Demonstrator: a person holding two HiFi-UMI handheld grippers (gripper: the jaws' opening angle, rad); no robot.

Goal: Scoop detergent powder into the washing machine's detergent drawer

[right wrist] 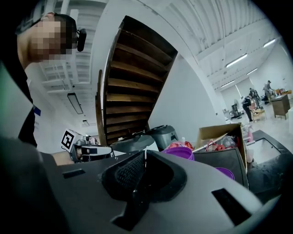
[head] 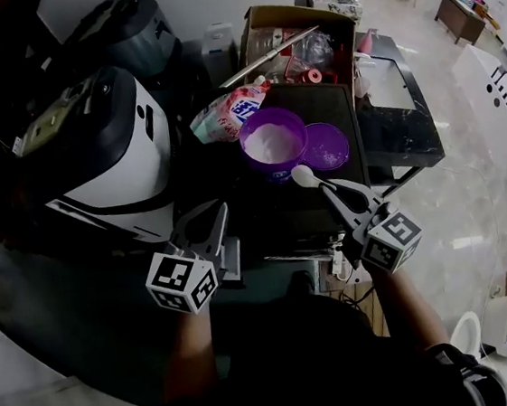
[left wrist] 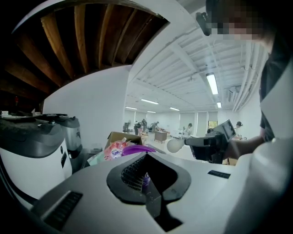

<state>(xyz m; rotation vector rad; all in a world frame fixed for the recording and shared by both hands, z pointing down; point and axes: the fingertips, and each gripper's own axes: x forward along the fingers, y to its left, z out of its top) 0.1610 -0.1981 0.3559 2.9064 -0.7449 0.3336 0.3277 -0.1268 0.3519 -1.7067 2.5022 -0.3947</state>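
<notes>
A purple tub of white powder stands on a black top, with its purple lid beside it on the right. My right gripper is shut on a white scoop. The scoop's bowl hovers just in front of the tub and lid. The left gripper view shows the scoop held out level. My left gripper is shut on nothing, lower left of the tub. A white-and-grey washing machine stands at the left; I cannot make out its drawer.
A pink detergent bag leans against the tub's left side. Behind it is an open cardboard box of clutter, and a second grey machine stands at the back left. A dark table is at the right.
</notes>
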